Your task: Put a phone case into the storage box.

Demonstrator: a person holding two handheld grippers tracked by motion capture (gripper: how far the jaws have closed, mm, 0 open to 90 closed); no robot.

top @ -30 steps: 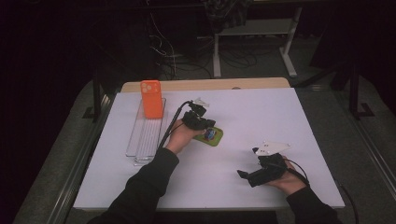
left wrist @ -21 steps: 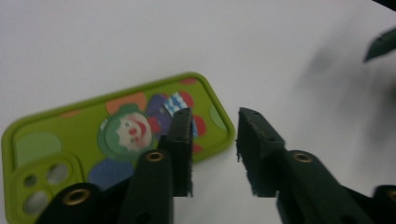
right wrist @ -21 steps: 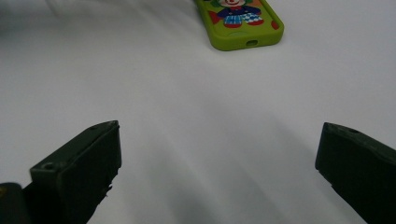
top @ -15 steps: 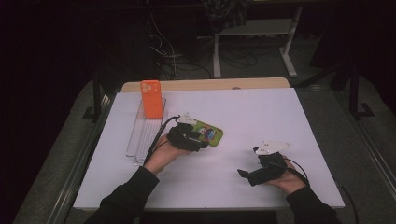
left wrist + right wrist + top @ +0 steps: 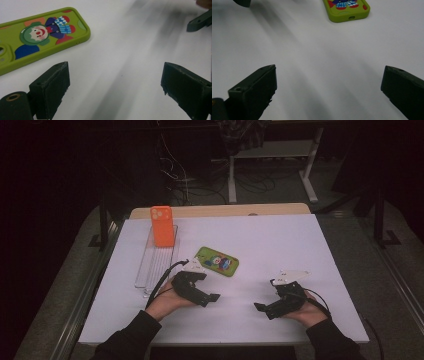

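Note:
A green phone case with a clown picture (image 5: 216, 262) lies flat near the middle of the white table (image 5: 280, 245). It also shows at the upper left of the left gripper view (image 5: 37, 35) and at the top of the right gripper view (image 5: 347, 7). My left gripper (image 5: 210, 297) rests near the front, a short way from the case. Its jaws have just been opening and stand wide, with nothing between them (image 5: 115, 82). My right gripper (image 5: 262, 309) sits at the front right, open over bare table (image 5: 329, 85). An orange phone case (image 5: 162, 225) stands upright in a clear rack (image 5: 155, 265).
The clear rack runs along the table's left side, its near slots unfilled. A wooden board edge (image 5: 225, 210) borders the far side. Beyond the table are dark floor, cables and desk legs (image 5: 310, 185).
My left gripper has let go of the green case, opened, and drawn back toward the front edge. The case stays flat on the table. My right gripper has kept still.

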